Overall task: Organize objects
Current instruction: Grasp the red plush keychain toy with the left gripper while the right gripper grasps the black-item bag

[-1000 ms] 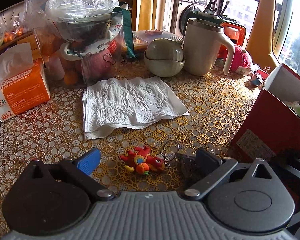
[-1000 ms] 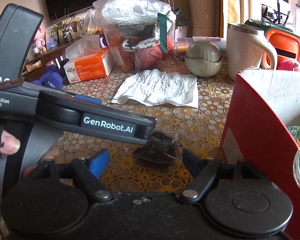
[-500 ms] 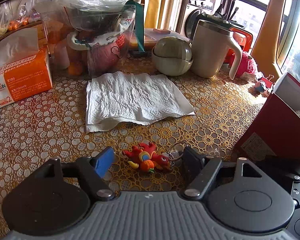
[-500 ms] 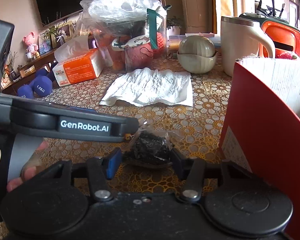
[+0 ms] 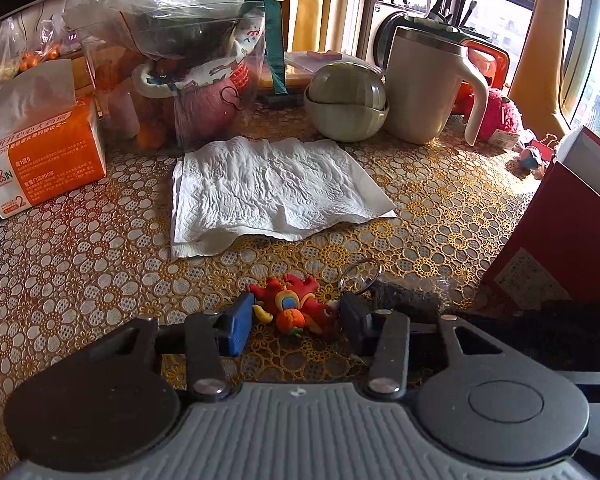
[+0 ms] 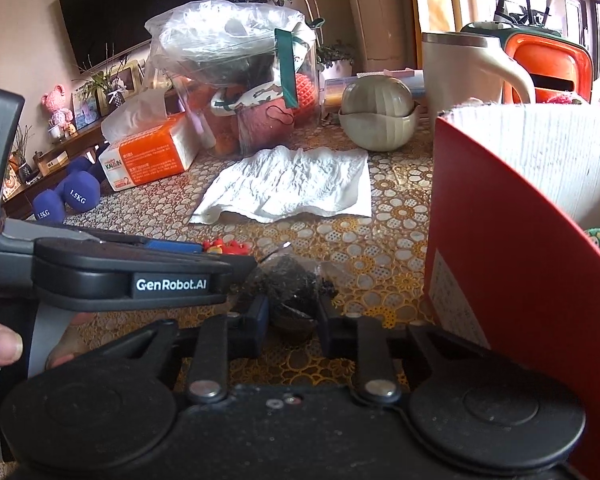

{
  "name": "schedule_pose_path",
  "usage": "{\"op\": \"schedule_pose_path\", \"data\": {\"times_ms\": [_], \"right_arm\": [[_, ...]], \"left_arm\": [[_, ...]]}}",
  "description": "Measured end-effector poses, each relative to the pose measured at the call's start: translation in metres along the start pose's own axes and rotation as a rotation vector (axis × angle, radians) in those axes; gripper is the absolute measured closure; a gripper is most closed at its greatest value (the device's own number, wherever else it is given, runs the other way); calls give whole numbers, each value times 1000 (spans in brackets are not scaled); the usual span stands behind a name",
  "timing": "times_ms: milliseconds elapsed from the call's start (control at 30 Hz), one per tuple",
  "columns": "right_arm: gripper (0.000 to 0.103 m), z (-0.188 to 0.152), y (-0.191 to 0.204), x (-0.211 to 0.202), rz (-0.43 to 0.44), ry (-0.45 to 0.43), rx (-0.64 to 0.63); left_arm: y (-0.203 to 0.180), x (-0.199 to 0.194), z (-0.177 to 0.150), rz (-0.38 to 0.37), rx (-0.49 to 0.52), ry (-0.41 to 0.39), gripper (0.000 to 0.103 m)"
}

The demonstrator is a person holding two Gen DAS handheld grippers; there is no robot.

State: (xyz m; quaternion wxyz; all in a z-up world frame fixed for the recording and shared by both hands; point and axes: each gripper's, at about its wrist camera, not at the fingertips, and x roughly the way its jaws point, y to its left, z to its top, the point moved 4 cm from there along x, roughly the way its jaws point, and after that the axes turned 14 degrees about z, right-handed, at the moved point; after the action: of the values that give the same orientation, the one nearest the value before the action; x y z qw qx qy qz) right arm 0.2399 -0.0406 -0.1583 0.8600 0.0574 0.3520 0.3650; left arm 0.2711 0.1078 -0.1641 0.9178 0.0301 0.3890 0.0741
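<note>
A: Keychain (image 5: 292, 310) first: where does it lie from the left gripper (image 5: 294, 322)?

B: Right between its fingers, flat on the table (image 5: 100, 264), long axis running across from the blue pad to the black one. The jaws are closing, narrow now, and I judge the pads are just beside it, not yet pressing.

A: And the right gripper (image 6: 292, 320)?

B: Its jaws are closing too, with the small clear bag of dark bits (image 6: 290, 280) between them, the pads apparently already against it. The red box (image 6: 500, 264) stands just to its right, open at the top.

A: So which hand is nearer the box?

B: The right, plainly; the left sits further away.
</note>
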Motion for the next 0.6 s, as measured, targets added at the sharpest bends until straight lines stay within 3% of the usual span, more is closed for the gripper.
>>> {"op": "schedule_pose_path", "data": {"times_ms": [167,233,600], "right_arm": [[87,0,-1,-4,-8,-20,5],[88,0,-1,-8,-9,-24,11],[89,-1,20,-53,50,-65,19]], "left_arm": [[0,-2,0,-1,-14,-2,59],[2,-6,1,-14,-29,-4,64],[6,-42,-6,-23,-49,9,64]]}}
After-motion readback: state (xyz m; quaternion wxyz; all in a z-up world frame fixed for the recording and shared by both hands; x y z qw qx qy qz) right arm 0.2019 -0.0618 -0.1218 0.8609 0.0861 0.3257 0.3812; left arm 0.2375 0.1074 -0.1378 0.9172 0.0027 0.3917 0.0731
